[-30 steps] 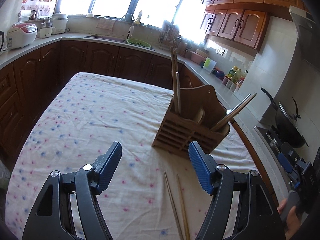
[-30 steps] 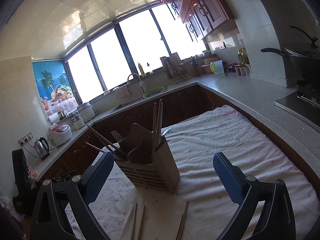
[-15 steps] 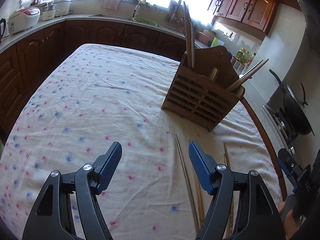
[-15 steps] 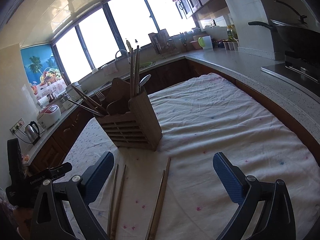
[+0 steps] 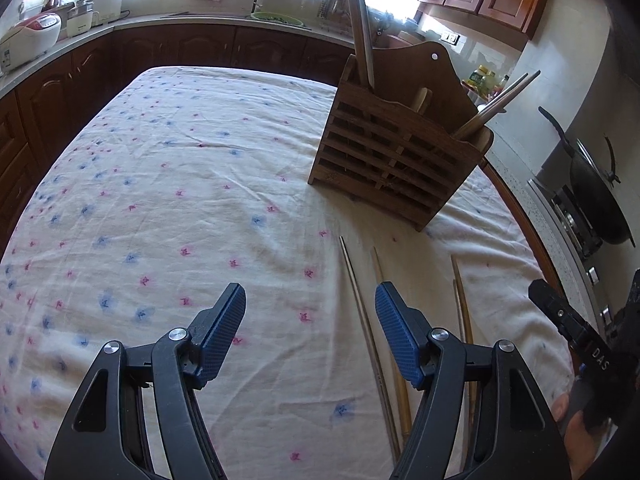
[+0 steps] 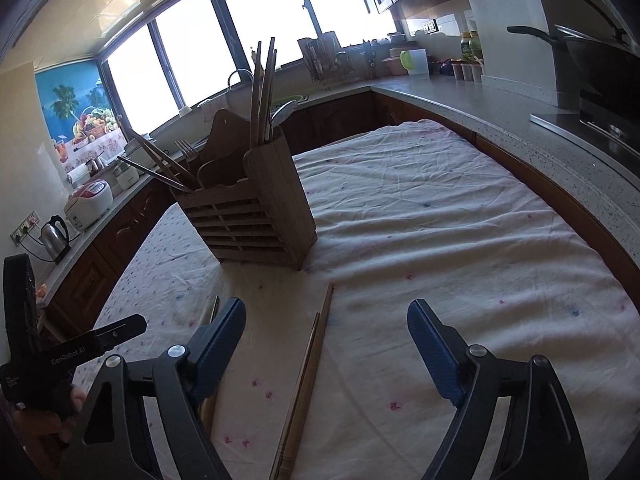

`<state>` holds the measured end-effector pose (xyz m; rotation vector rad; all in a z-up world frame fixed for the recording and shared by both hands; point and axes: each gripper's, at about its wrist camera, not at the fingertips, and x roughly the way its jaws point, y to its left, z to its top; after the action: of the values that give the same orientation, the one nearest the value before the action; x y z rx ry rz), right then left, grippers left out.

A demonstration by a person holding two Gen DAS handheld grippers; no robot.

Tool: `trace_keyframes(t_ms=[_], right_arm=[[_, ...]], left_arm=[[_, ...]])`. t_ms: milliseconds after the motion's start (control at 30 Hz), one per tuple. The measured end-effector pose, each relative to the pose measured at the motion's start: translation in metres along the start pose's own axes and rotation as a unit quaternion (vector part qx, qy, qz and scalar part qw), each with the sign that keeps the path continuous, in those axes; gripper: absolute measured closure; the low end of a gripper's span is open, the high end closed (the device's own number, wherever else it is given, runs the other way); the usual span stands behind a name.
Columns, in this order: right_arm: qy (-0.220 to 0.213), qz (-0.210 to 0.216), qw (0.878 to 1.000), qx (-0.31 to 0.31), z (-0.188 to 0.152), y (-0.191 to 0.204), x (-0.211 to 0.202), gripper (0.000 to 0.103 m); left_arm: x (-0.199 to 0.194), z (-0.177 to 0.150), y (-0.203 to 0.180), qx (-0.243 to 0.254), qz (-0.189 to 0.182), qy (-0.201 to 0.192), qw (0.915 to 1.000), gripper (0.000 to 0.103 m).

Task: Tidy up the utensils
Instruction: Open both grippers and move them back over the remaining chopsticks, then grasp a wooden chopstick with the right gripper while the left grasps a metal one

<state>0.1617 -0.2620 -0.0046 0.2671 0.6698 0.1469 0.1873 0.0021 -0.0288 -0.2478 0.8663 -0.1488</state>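
Chopsticks (image 6: 308, 376) before holder (image 6: 256, 216), on tablecloth (image 6: 440, 240)

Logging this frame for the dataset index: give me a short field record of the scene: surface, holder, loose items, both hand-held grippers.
surface: table under a white floral cloth
holder: wooden utensil holder, upright on the cloth, chopsticks and cutlery standing in it
loose items: four chopsticks on the cloth, a left pair and a right pair
left hand-held gripper: jaws closing, nothing between them, left pair beside its right finger
right hand-held gripper: jaws closing, right pair lies between them, pads not touching

Both tools (image 5: 310, 336) (image 6: 326, 346) closing, seemingly empty
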Motion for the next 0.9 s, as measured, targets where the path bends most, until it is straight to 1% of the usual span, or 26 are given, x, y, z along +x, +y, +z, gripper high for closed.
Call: trace_keyframes(t_ms=[33,67,100,133,167,233,367,500,700,833,900], right_arm=[[0.006,0.000,1.000,0.000,-0.001,0.000,0.004,0.027],[0.012,0.000,1.000,0.000,-0.001,0.000,0.007,0.033],[0.017,0.002,1.000,-0.001,-0.001,0.000,0.011,0.038],[0.023,0.002,1.000,-0.001,-0.001,0.000,0.014,0.045],[0.028,0.003,1.000,-0.001,0.000,0.000,0.018,0.051],[0.034,0.006,0.999,0.001,0.001,0.000,0.024,0.056],[0.046,0.005,0.999,0.000,0.008,0.000,0.037,0.062],[0.059,0.003,0.998,-0.003,0.012,0.001,0.051,0.064],[0.084,-0.002,0.996,-0.011,0.014,0.002,0.076,0.072],[0.101,-0.010,0.995,-0.020,0.012,0.003,0.091,0.080],[0.109,-0.014,0.994,-0.021,0.012,0.002,0.099,0.084]], left_arm=[[0.003,0.000,-0.002,0.003,-0.001,0.005,1.0000,0.044],[0.007,0.001,-0.003,0.006,-0.001,0.011,0.9999,0.046],[0.010,0.001,-0.005,0.009,0.000,0.016,0.9998,0.051],[0.013,0.002,-0.006,0.011,0.000,0.020,0.9997,0.055],[0.016,0.003,-0.008,0.013,0.000,0.024,0.9996,0.057],[0.023,0.006,-0.010,0.015,0.001,0.030,0.9994,0.062],[0.035,0.013,-0.014,0.016,-0.004,0.044,0.9989,0.063],[0.047,0.020,-0.017,0.017,-0.008,0.053,0.9984,0.067],[0.065,0.025,-0.022,0.024,-0.010,0.071,0.9971,0.074],[0.077,0.026,-0.025,0.033,-0.008,0.085,0.9958,0.083],[0.081,0.026,-0.026,0.039,-0.005,0.082,0.9959,0.084]])
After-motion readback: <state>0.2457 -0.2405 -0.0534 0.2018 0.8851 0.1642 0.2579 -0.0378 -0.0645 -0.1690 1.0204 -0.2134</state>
